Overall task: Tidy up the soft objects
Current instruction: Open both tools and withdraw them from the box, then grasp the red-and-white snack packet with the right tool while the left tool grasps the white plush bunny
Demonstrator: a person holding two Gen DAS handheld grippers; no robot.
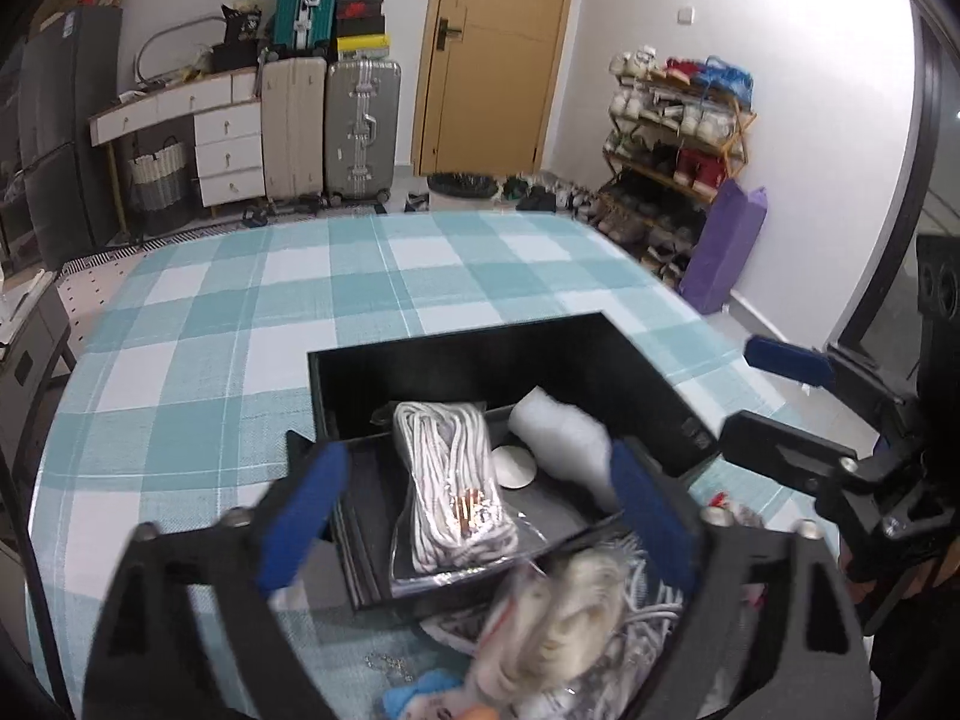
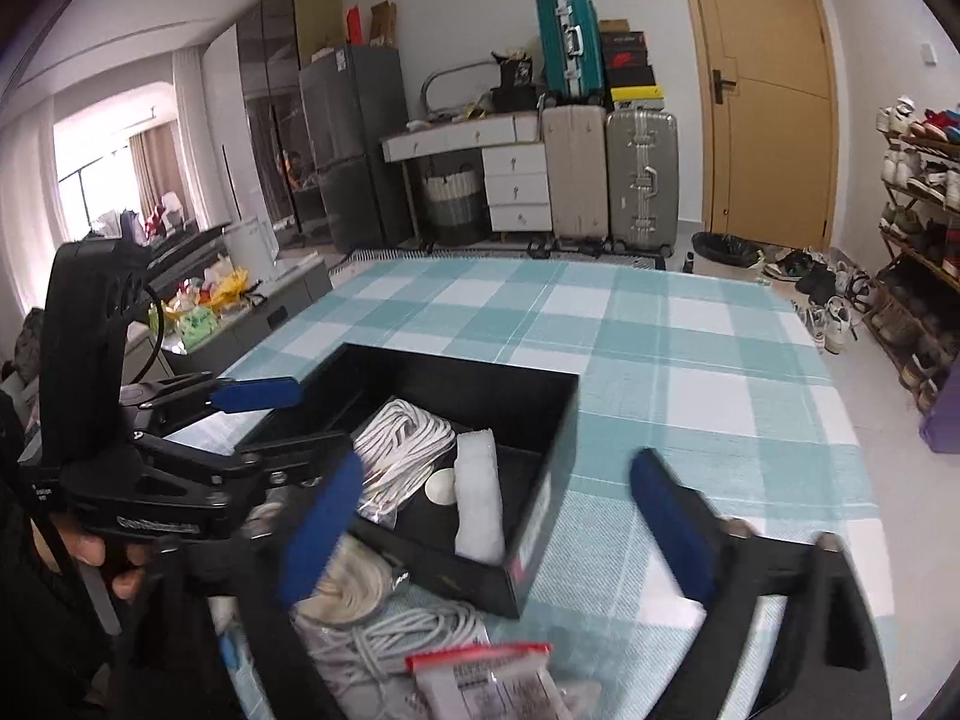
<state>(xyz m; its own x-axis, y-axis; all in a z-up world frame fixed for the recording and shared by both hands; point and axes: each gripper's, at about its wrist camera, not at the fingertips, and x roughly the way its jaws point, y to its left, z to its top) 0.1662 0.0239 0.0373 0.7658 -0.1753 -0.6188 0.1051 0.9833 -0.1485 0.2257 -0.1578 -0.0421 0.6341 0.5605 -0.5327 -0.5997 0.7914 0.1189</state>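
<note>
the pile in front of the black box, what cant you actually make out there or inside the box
- Left wrist view: the bagged bundle in the pile is motion-blurred; contents unclear.
- Right wrist view: the red-topped zip bag is cut off by the bottom edge; label too small to read.
- Black box: the near-left interior hides behind the left gripper.
- Round white disc: partly covered by the white roll; what it is stays unclear.

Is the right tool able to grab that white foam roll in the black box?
Probably yes. The right tool is open and holds nothing, and the black box has no lid. The white foam roll lies uncovered on the box's right side, beside the bagged white rope, with nothing on top of it.
</note>
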